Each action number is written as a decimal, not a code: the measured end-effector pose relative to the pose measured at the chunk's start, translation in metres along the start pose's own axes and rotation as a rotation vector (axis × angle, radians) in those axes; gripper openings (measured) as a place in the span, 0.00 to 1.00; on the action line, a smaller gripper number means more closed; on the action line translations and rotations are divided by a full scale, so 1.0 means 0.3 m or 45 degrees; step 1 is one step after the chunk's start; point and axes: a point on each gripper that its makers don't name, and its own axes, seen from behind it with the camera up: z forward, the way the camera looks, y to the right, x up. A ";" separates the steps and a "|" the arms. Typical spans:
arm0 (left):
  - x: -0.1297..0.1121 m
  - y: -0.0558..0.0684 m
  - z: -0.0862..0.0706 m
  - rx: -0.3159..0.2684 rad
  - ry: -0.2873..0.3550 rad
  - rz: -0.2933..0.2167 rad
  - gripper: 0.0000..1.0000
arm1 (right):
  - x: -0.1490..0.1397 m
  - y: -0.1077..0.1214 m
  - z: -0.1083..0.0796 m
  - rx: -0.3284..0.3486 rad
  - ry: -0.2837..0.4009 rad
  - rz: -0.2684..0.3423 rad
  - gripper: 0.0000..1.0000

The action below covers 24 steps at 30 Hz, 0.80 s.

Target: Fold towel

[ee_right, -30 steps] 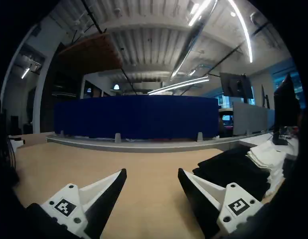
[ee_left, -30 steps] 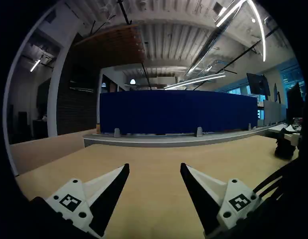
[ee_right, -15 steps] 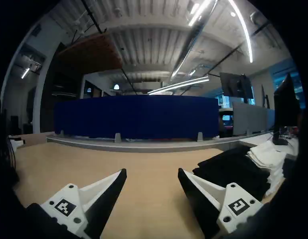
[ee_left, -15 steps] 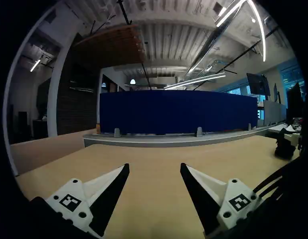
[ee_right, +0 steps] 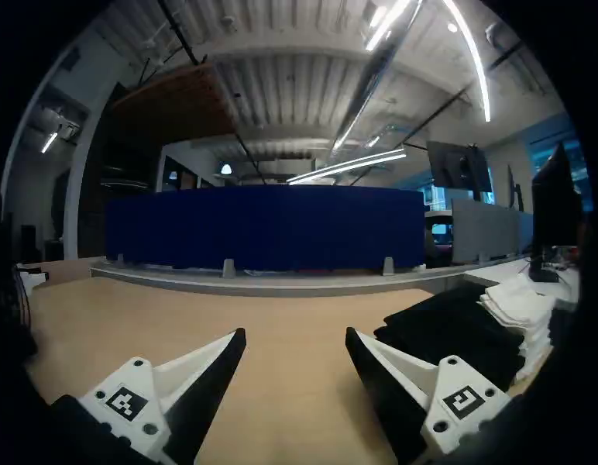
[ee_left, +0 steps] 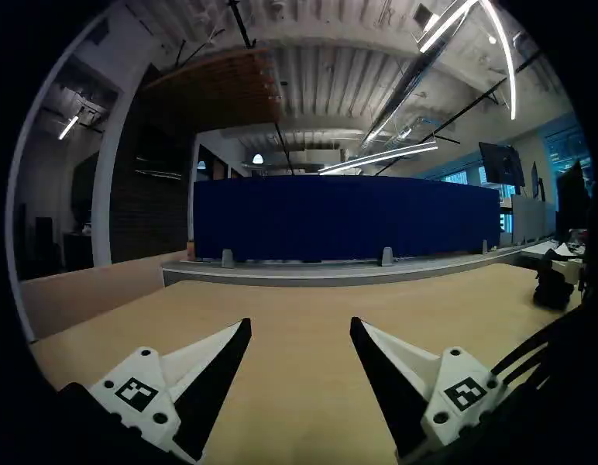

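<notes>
right gripper view: towels [ee_right: 454,327], wooden table [ee_right: 299,341], blue partition [ee_right: 260,229]

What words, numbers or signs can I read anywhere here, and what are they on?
No readable words or numbers anywhere.
Left tongs: black-and-white code squares, which are patterns, not letters.
Right tongs: similar pattern squares, no letters either.
Hanging screen: dark and far off, nothing legible.

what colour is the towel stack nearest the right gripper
The near towel stack is black, beside a white stack; clearest in the right gripper view.
</notes>
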 end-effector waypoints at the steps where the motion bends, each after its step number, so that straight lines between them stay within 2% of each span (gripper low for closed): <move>1: 0.000 0.000 0.000 0.000 0.000 0.000 0.95 | 0.000 0.000 0.000 0.000 0.000 0.000 1.00; 24: -0.001 -0.006 -0.001 -0.001 -0.001 -0.001 0.95 | -0.003 -0.001 0.000 0.000 0.000 0.000 1.00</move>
